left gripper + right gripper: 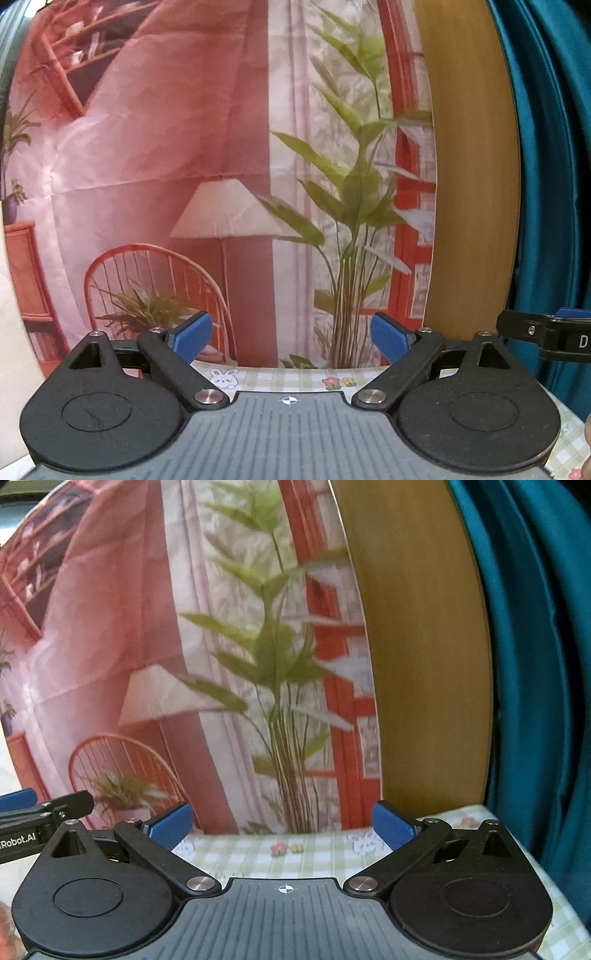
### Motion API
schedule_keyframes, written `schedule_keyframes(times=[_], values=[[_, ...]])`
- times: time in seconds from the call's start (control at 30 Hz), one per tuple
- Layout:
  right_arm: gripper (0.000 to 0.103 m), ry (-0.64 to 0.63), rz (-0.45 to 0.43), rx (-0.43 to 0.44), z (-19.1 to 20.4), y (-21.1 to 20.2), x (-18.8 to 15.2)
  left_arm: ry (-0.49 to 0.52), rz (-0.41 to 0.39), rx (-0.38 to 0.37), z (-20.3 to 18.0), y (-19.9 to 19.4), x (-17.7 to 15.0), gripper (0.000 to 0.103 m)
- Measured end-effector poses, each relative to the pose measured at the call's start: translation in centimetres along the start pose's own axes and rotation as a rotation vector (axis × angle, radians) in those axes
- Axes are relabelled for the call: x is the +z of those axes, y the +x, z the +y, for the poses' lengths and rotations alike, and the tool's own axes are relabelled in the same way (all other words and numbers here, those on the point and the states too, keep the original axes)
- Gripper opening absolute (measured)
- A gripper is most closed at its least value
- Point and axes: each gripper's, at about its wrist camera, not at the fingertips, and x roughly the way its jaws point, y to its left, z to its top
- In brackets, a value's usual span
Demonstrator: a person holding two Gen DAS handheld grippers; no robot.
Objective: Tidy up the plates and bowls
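Observation:
No plate or bowl shows in either view. My left gripper [291, 338] is open and empty, its blue pads [192, 338] spread wide, held above the far edge of the checked tablecloth [291, 380]. My right gripper [282, 825] is open and empty too, above the same cloth [314, 853]. Both point at the backdrop. The right gripper's fingers show at the right edge of the left wrist view [546, 334]. The left gripper shows at the left edge of the right wrist view [40, 812].
A printed backdrop [184, 147] of a pink room with lamp, chair and plant hangs behind the table. A wooden panel [472, 166] and a teal curtain [554, 184] stand to its right. The table's right edge runs along the curtain [546, 886].

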Motion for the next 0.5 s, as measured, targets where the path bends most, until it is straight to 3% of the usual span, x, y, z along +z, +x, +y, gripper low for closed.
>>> schedule_keyframes(times=[0.5], values=[[0.103, -0.024, -0.073, -0.003, 0.6, -3.8, 1.6, 0.002, -0.032, 0.021, 0.3, -2.6, 1.3, 0.094]])
